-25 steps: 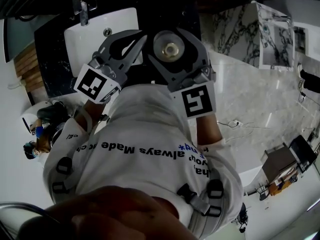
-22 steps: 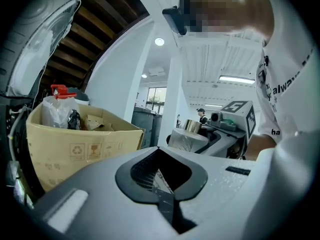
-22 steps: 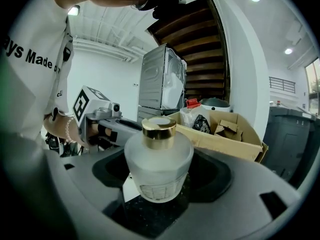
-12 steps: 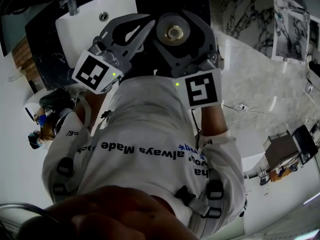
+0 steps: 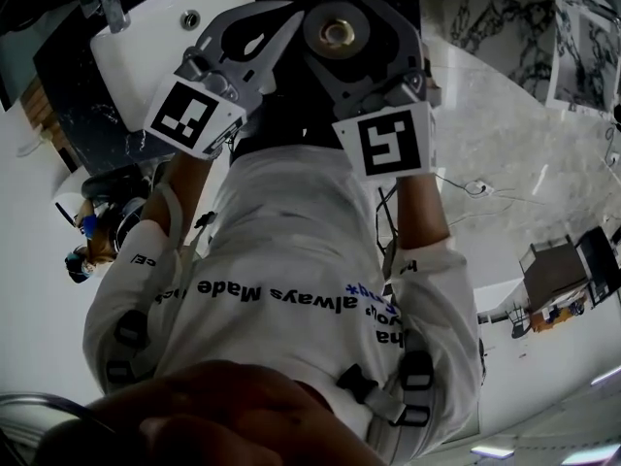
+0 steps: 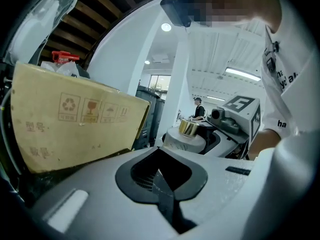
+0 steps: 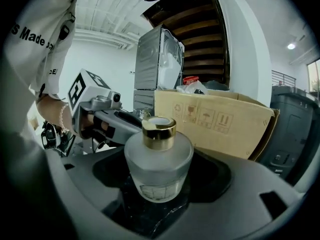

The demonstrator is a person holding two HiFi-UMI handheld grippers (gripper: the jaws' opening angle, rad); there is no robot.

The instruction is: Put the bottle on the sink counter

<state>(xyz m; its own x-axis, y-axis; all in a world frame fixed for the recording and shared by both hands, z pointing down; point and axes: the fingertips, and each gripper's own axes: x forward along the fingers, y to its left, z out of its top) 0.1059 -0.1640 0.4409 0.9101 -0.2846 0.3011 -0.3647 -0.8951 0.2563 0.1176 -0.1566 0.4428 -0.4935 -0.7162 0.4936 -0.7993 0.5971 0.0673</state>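
We keep right gripper [image 5: 342,13] clenched on bottle [image 7: 158,159]; left gripper [image 6: 167,199] closed, empty. Sink [image 5: 155,37] shifts up-left since before; counter [image 5: 73,81] close, placing not begun.

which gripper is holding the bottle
The right gripper: its jaws clamp the frosted gold-capped bottle; the left gripper is shut on nothing.

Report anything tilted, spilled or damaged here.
Nothing stands out. The bottle is upright between the jaws of the right tool, with its gold cap on and no spill or crack showing. The left tool is shut and empty. The cardboard box behind looks intact.
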